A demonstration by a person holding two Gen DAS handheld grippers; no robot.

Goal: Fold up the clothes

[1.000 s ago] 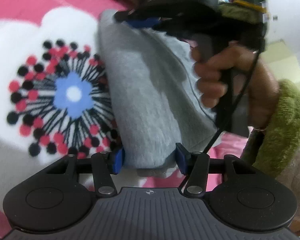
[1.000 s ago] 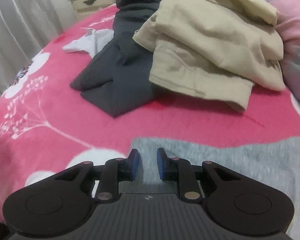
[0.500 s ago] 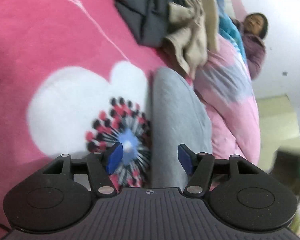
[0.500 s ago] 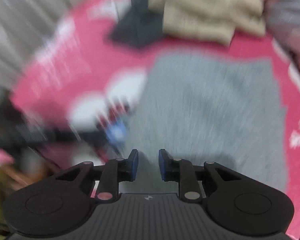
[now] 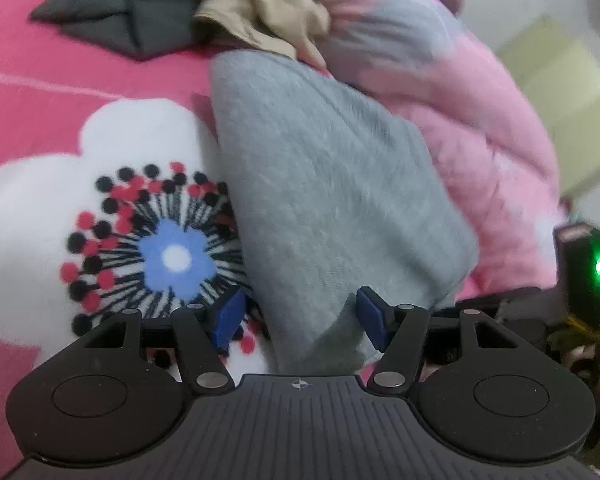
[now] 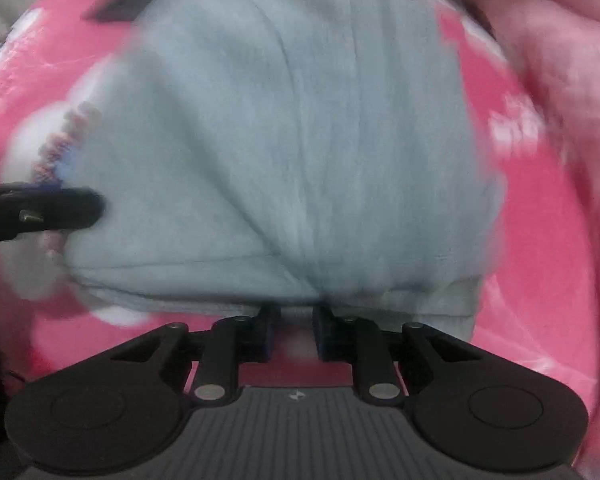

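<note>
Sweater [image 5: 332, 200] soft, floppy, light | left hand-held gripper [image 5: 298, 320] spread wide over its near edge, nothing pinched | right hand-held gripper [image 6: 294, 334] closing, empty | grab hem corners

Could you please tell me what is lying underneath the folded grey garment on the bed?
The folded grey knit garment rests on the pink fleece blanket, overlapping the edge of its white flower print. Whatever part of the print or blanket lies beneath it is covered and cannot be seen.
</note>
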